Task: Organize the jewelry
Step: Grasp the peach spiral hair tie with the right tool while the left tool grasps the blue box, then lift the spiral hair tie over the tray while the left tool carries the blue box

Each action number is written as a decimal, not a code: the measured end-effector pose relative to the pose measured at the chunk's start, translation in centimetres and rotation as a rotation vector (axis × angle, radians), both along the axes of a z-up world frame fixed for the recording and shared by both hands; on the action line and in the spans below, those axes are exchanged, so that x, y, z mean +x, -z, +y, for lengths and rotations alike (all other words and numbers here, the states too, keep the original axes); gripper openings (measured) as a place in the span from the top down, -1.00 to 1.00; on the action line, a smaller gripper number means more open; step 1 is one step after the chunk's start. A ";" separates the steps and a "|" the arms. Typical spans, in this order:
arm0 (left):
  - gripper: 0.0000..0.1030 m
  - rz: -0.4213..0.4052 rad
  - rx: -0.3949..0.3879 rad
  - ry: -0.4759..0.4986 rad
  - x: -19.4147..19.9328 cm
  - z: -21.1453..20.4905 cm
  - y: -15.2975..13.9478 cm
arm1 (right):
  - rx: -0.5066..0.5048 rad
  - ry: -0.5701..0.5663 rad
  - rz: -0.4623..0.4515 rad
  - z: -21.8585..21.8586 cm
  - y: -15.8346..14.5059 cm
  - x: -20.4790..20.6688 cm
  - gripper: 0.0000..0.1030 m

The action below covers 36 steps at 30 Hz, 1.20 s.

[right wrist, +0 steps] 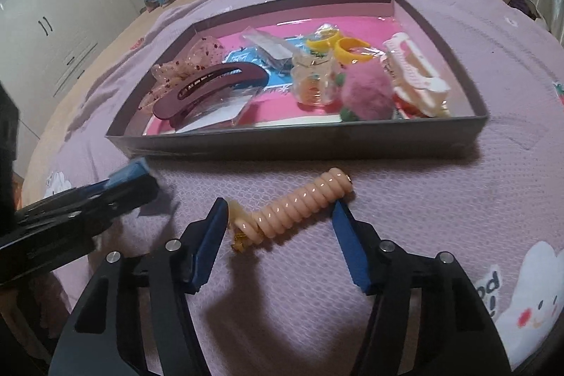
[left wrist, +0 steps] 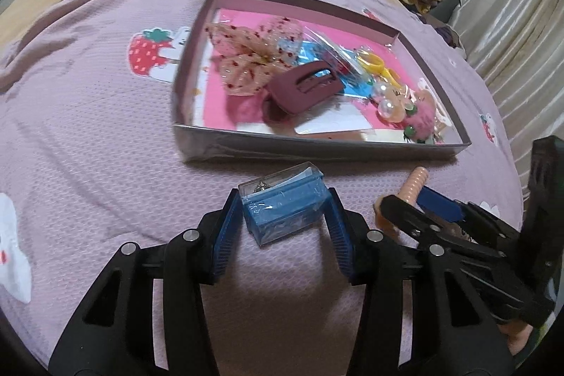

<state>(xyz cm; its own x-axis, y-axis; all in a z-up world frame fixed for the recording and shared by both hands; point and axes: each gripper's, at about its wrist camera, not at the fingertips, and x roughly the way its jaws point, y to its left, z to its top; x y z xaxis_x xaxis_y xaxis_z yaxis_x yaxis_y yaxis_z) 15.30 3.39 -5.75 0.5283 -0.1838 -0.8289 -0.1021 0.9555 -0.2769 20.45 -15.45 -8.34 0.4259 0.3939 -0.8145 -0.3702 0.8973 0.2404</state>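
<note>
Grippers are seen over a lilac strawberry-print bedspread, just near of a shallow grey tray. Left gripper is closed on a small clear box with blue lining, gripped at both sides by the blue pads. Right gripper is spread wide around a peach spiral hair tie, which lies diagonally on the bedspread between the fingers; contact cannot be told. Tray is filled with a maroon claw clip, a dotted sheer bow, yellow rings, a pink pompom and a white claw clip.
</note>
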 end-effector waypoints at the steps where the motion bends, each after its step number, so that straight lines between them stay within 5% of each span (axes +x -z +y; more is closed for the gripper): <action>1: 0.24 -0.004 -0.001 -0.003 -0.1 0.2 -0.1 | -0.005 -0.001 -0.004 0.2 0.1 0.0 -0.14; 10: 0.24 -0.037 -0.010 0.004 -0.5 -0.1 -1.6 | 0.008 -0.040 -0.039 1.1 0.2 -0.7 0.49; 17: 0.24 -0.075 -0.011 0.023 -0.8 -0.8 -3.2 | 0.023 -0.056 -0.047 -0.2 -0.6 -2.1 0.67; 36: 0.24 -0.175 -0.001 0.021 0.4 -0.7 -8.0 | 0.045 0.005 -0.244 -5.9 -8.1 -4.0 0.67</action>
